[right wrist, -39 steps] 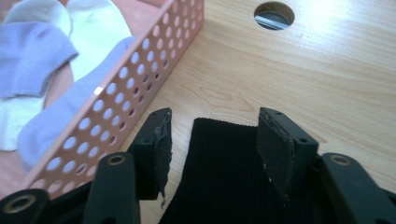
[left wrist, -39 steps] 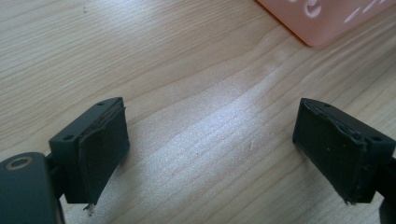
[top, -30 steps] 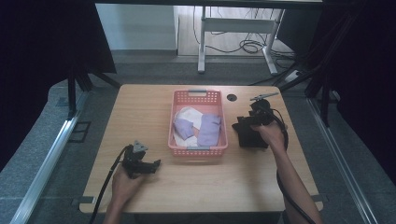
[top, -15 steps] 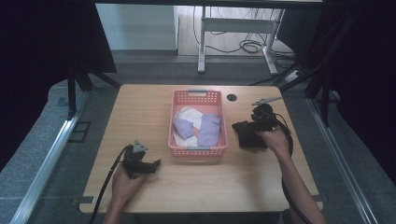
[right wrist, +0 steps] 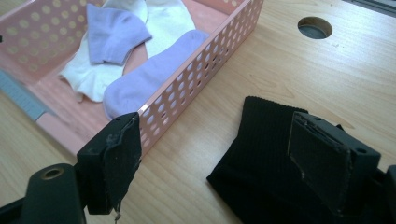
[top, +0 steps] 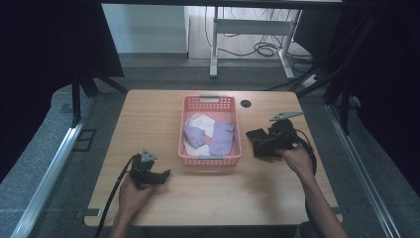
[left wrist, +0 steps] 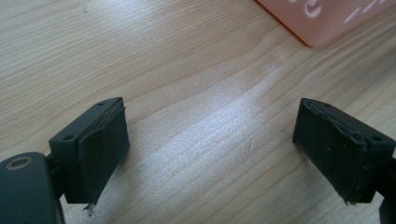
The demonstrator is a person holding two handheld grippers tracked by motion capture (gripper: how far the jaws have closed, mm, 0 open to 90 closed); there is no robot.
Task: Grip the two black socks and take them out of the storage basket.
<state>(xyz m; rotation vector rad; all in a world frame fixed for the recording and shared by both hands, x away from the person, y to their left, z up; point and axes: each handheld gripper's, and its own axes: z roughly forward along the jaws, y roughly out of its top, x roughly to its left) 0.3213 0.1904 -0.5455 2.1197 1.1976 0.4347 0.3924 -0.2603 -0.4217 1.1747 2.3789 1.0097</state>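
Just black sock [right wrist: 261, 154] under right gripper [right wrist: 229, 163]

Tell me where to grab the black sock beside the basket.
Grip the black sock at its ribbed cuff edge, the end nearest the pink basket, coming down from above. It lies flat on the table, so one jaw probably has to slide under that free edge.

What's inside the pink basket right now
The pink basket holds two lavender socks lying over white socks. Anything beneath them, and most of the basket floor, is covered.
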